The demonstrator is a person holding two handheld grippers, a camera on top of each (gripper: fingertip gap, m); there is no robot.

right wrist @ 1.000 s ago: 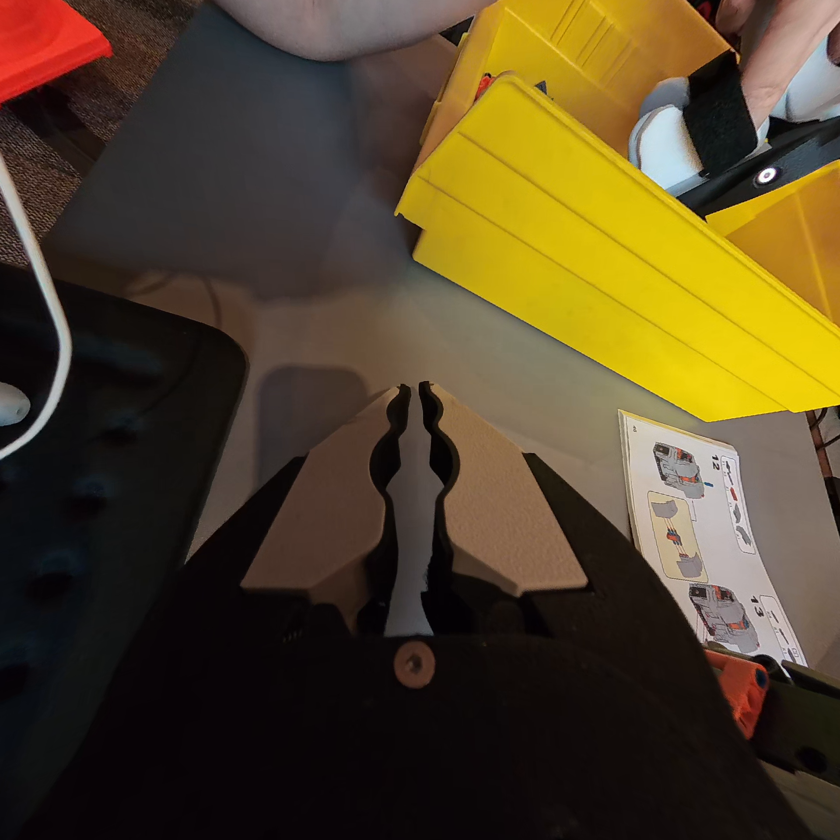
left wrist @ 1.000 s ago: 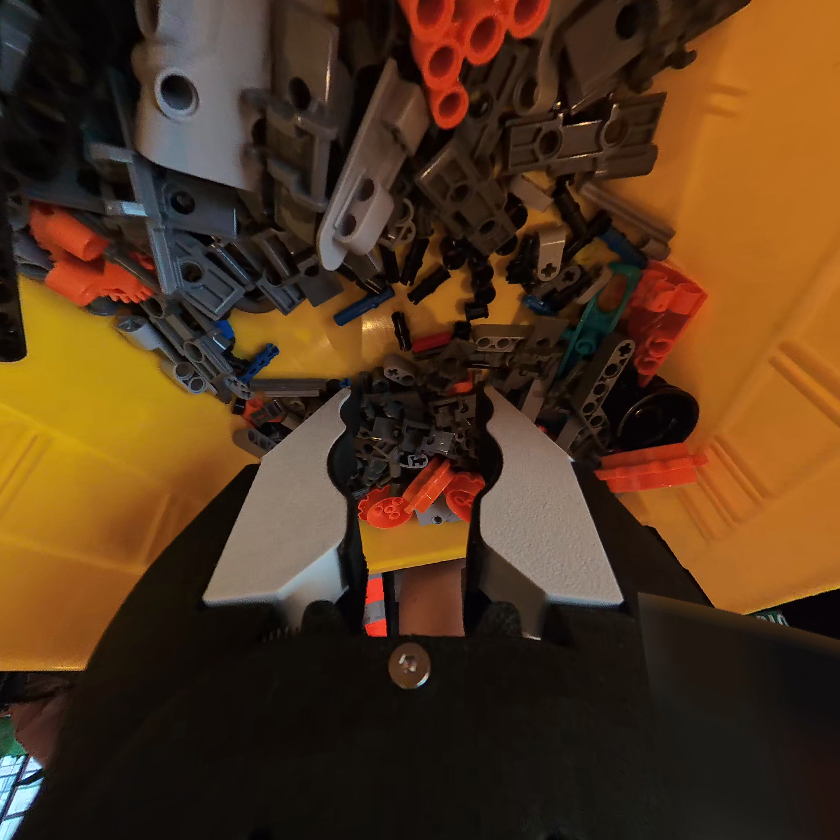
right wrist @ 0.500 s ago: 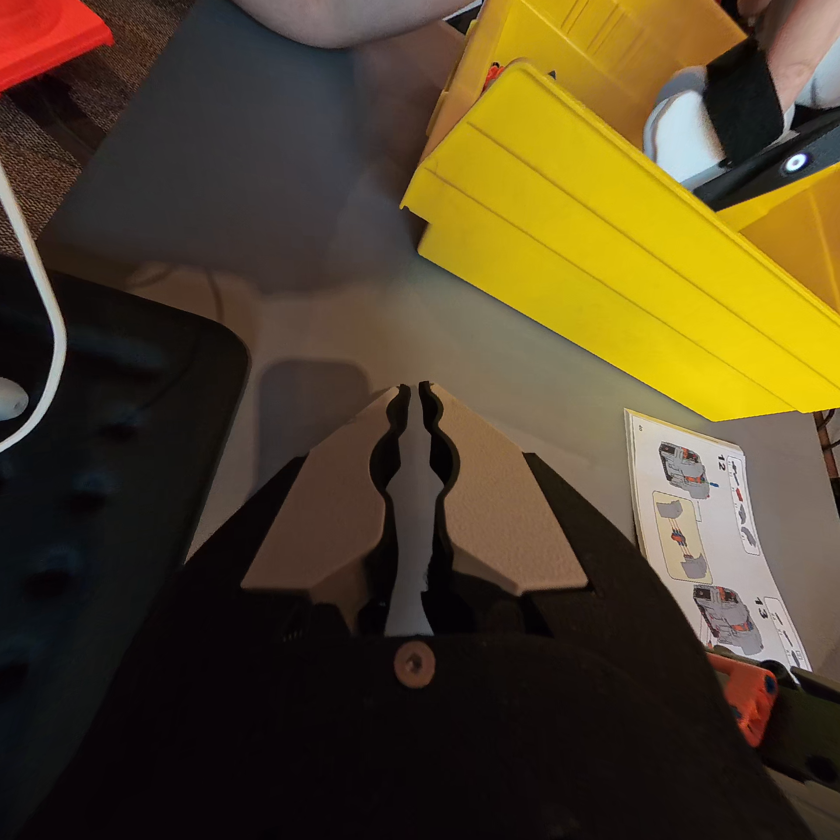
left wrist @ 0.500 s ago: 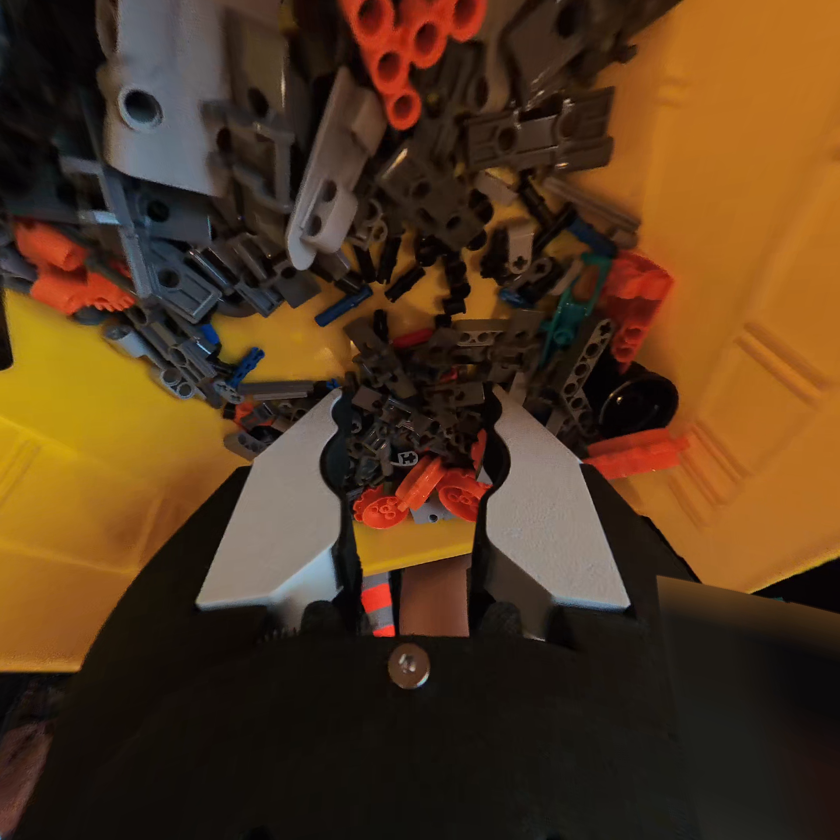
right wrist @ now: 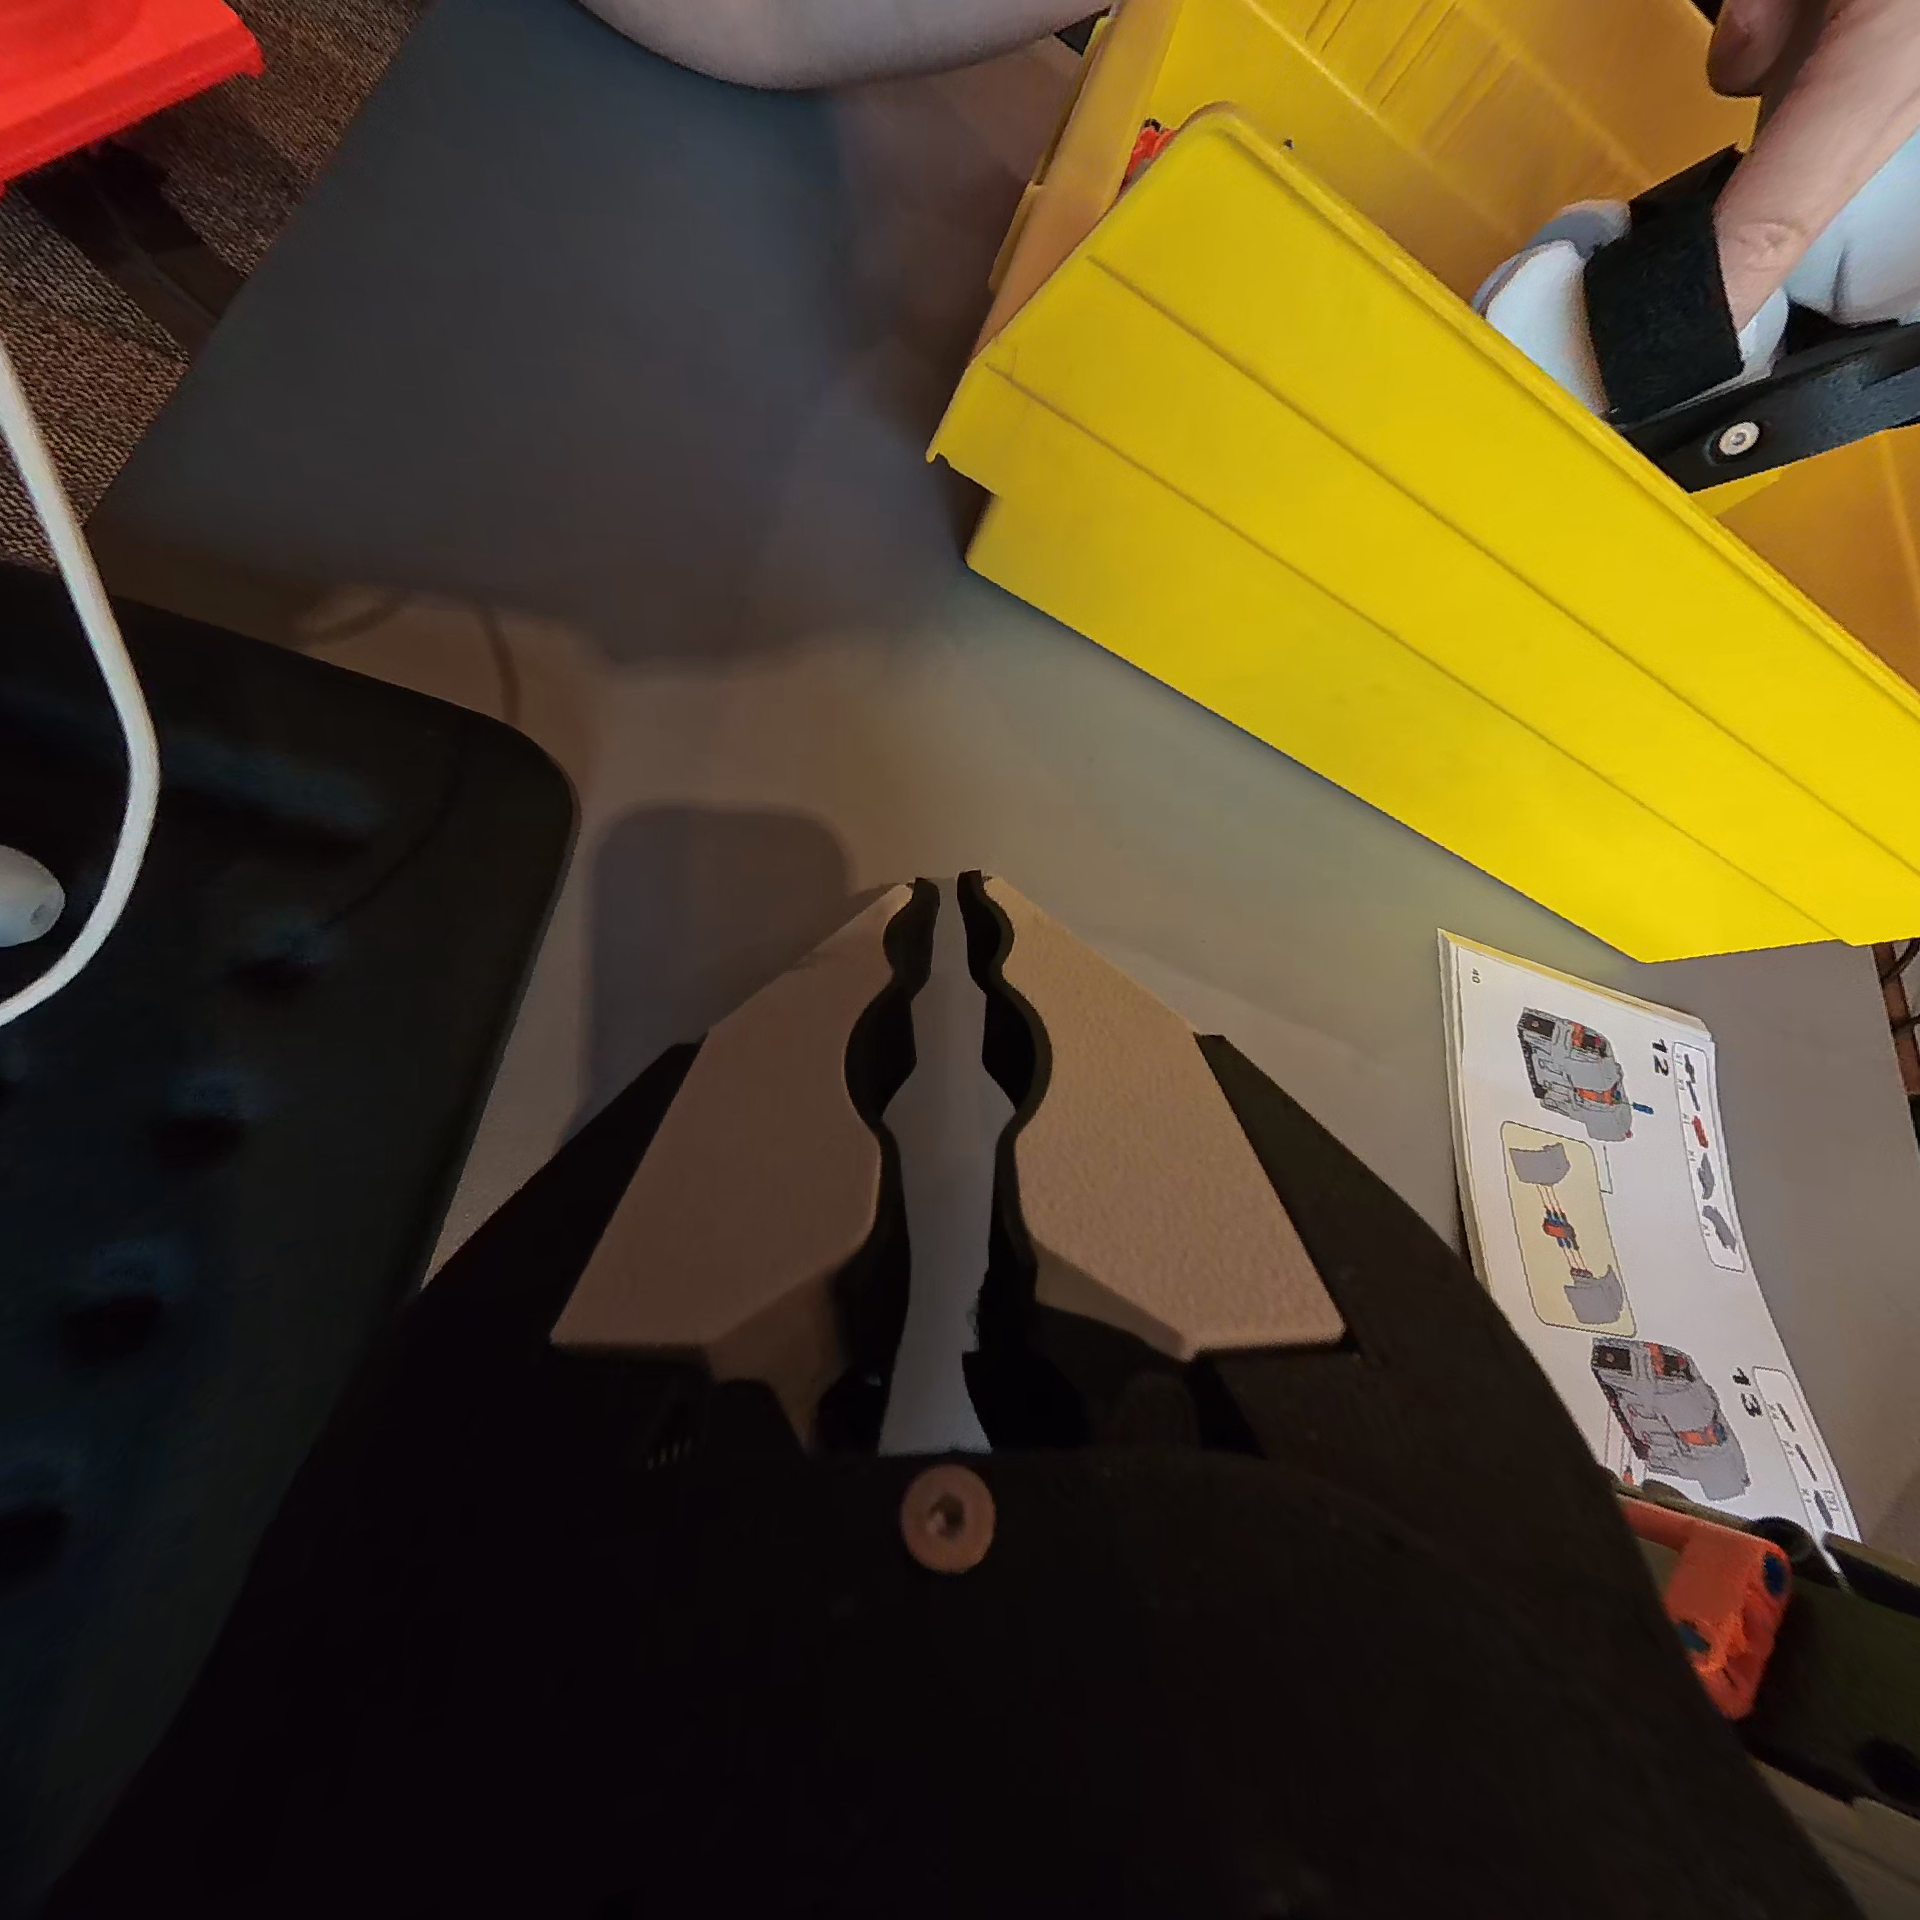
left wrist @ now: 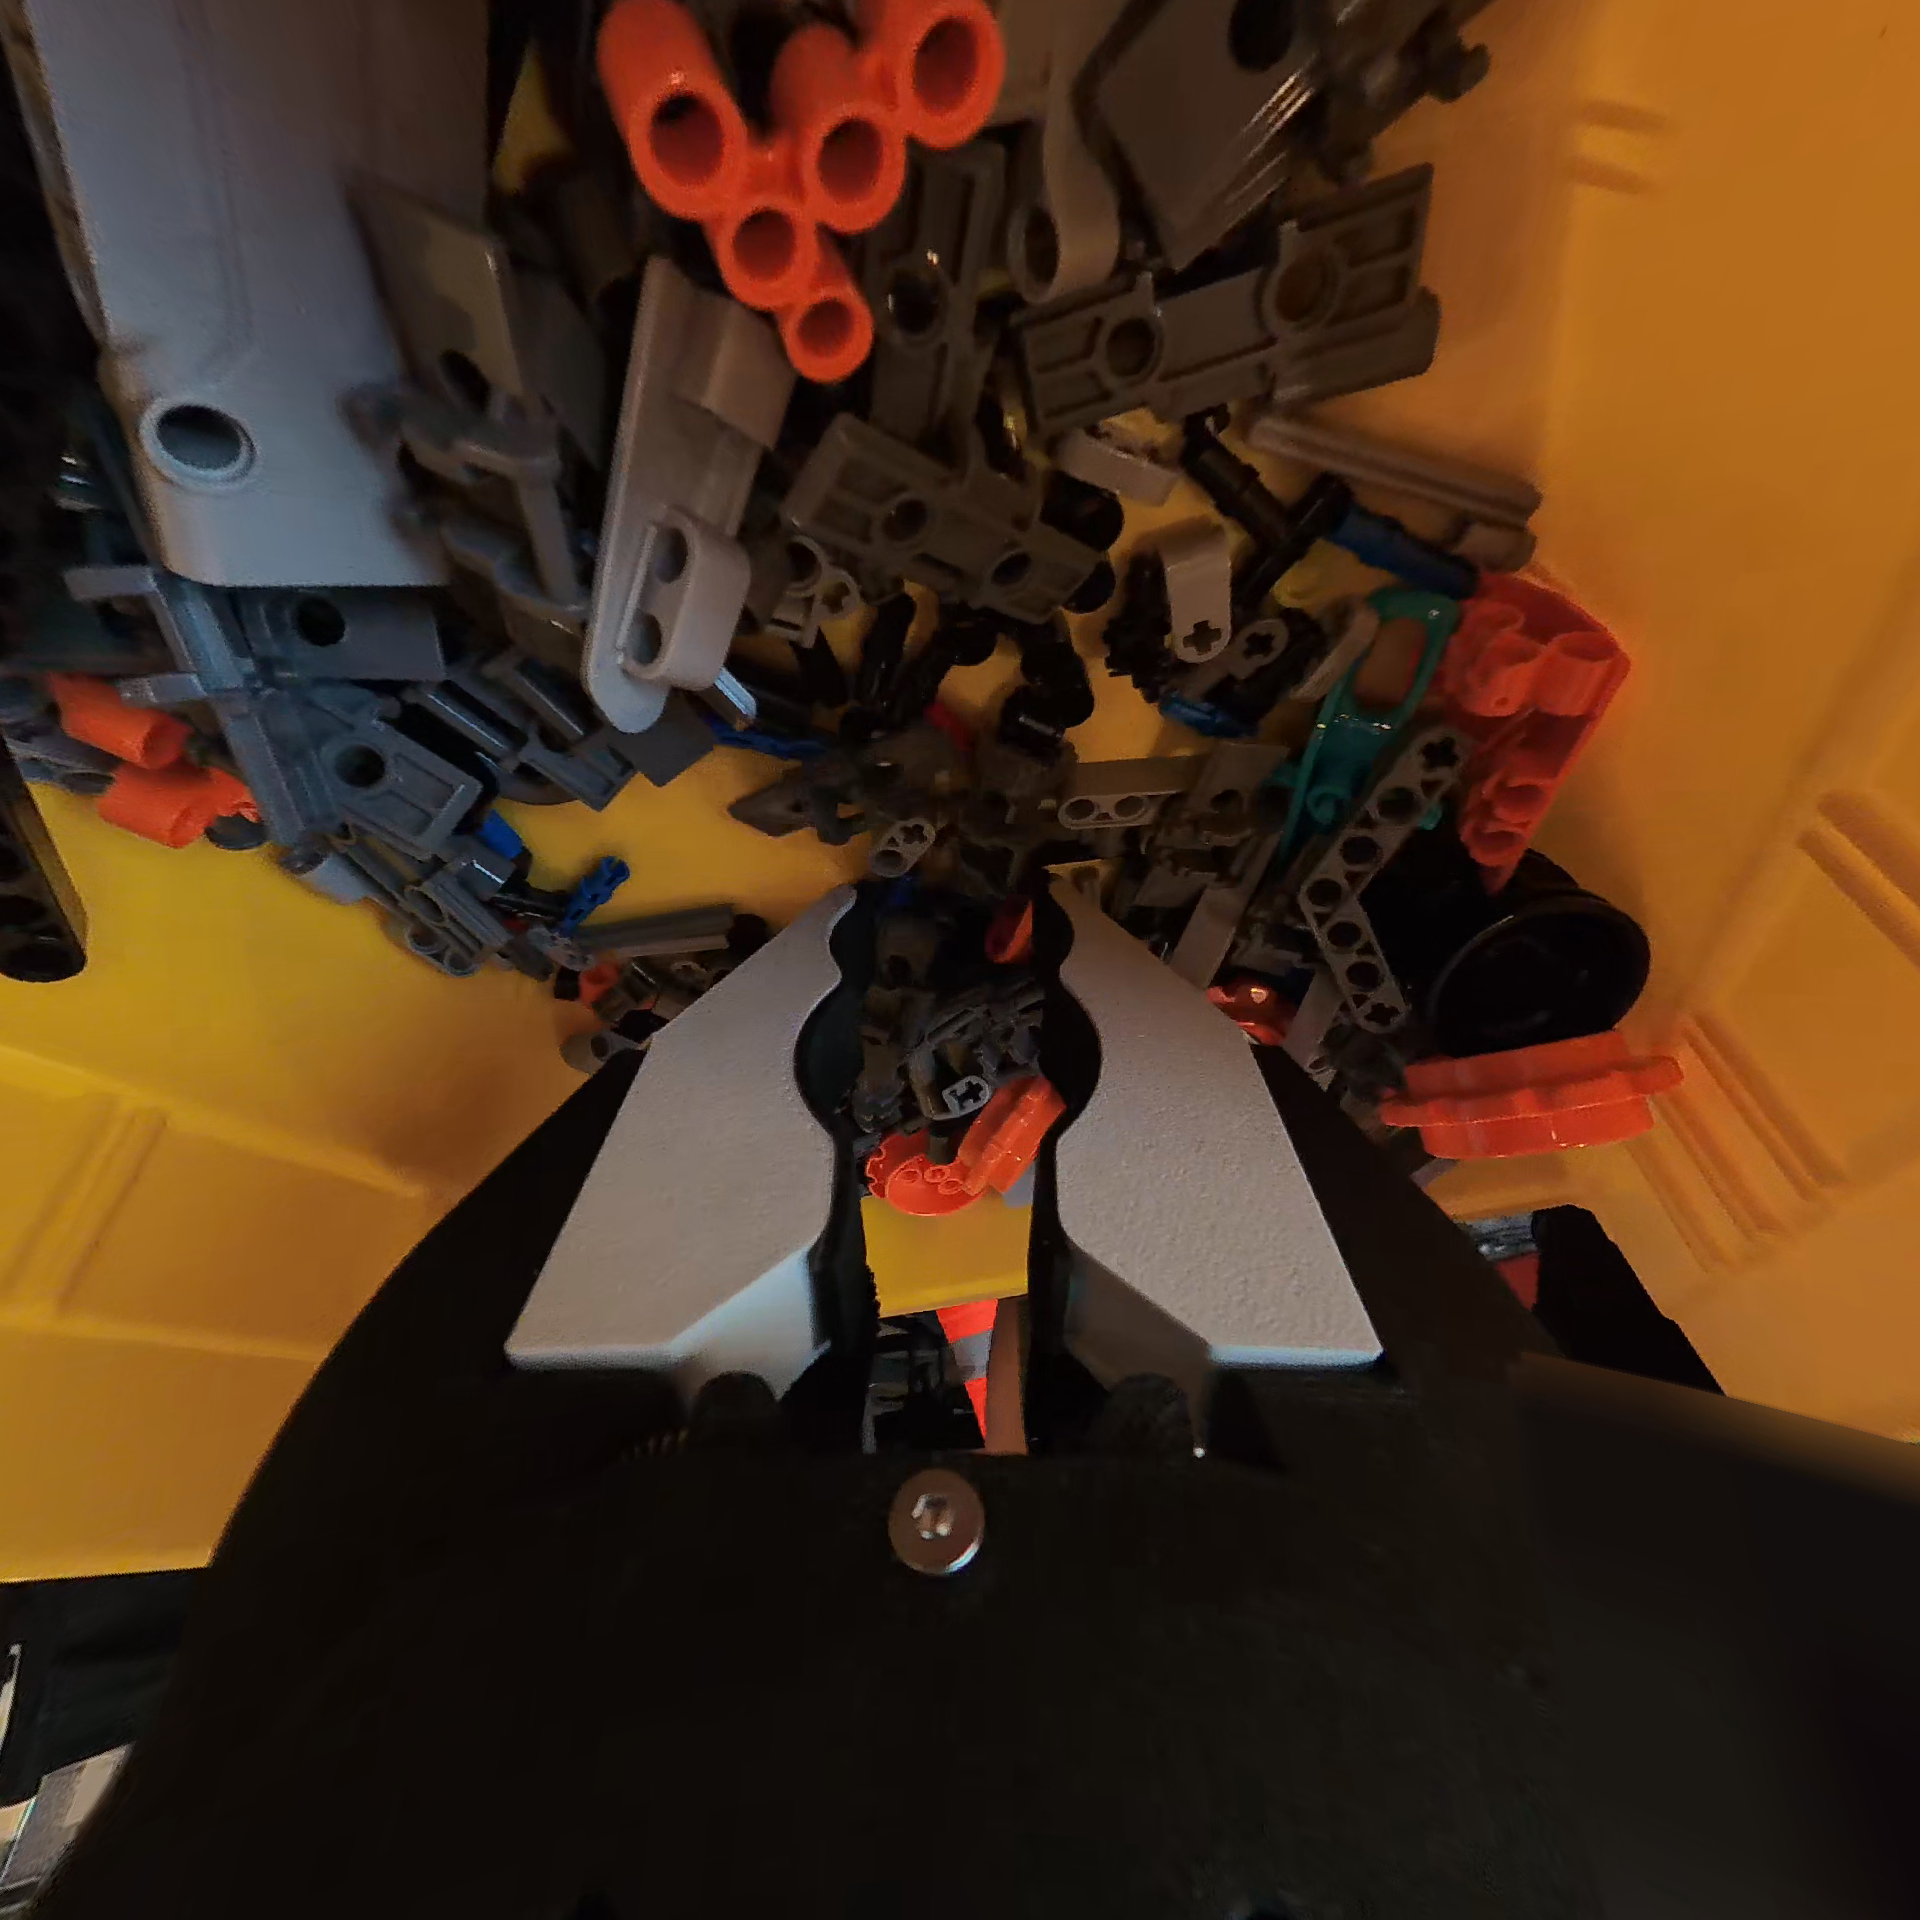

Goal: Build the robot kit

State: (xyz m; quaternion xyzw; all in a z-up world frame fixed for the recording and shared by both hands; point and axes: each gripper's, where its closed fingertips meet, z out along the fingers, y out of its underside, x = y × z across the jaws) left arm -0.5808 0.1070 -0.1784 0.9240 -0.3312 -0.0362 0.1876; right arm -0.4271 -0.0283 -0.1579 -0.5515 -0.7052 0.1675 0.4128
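My left gripper [left wrist: 948,904] is down inside a yellow bin [left wrist: 260,1091], open, with its tips in a heap of small dark grey pieces [left wrist: 935,1029]. An orange round piece [left wrist: 920,1179] and an orange flat bit lie between the fingers. I cannot tell whether the tips pinch anything. My right gripper [right wrist: 948,883] is shut and empty above the grey table [right wrist: 1091,790]. In the right wrist view a hand holds the left gripper's body [right wrist: 1766,395] in the yellow bin [right wrist: 1403,623].
The bin also holds a large light grey panel [left wrist: 229,312], an orange tube cluster [left wrist: 790,197], a teal piece [left wrist: 1361,707] and a black wheel [left wrist: 1527,966]. On the table lie an instruction booklet [right wrist: 1621,1226], a black moulded object [right wrist: 260,1039] with a white cable [right wrist: 114,748], and a partly built model [right wrist: 1745,1621]. My hands' fingertips stand some 20 cm from each other.
My left gripper has pushed deeper into the heap and its fingers have narrowed. The bin has shifted slightly in the right wrist view. The right gripper has not moved.
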